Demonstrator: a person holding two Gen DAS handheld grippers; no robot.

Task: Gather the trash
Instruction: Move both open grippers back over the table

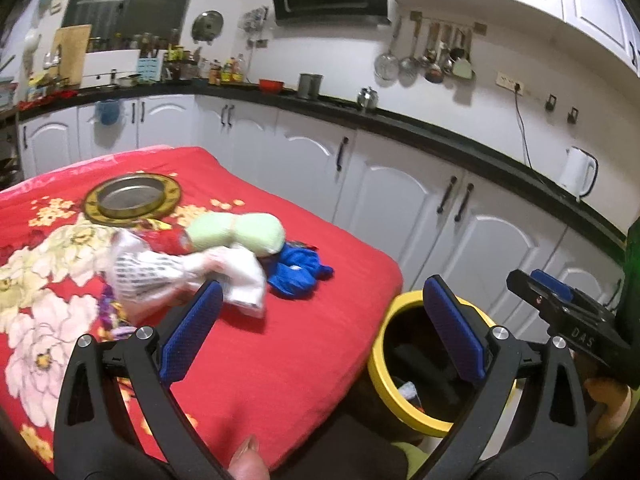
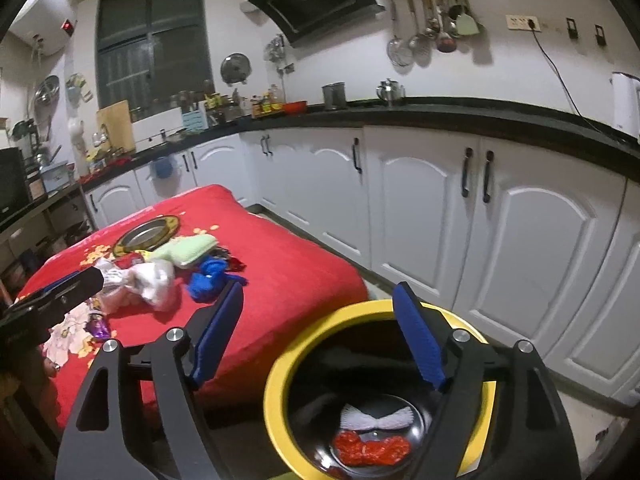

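Note:
A yellow-rimmed bin (image 2: 276, 380) stands on the floor by the red-covered table (image 2: 288, 280); inside lie a white wrapper (image 2: 376, 416) and a red wrapper (image 2: 372, 450). My right gripper (image 2: 318, 316) hangs open over the bin's rim with nothing between its blue pads. On the table lie a white printed bag (image 1: 180, 276), a green foam piece (image 1: 236, 232) and a blue crumpled wrapper (image 1: 298, 272). My left gripper (image 1: 320, 312) stands wide open and empty above the table's near right edge, beside the bin (image 1: 380, 372). The right gripper's finger (image 1: 560, 304) shows at the far right.
A round metal tin with a gold rim (image 1: 132, 198) sits at the table's far end. A small purple wrapper (image 2: 98, 326) lies near the left gripper (image 2: 60, 292). White cabinets (image 2: 480, 208) with a black counter run behind; a white kettle (image 1: 578, 170) stands there.

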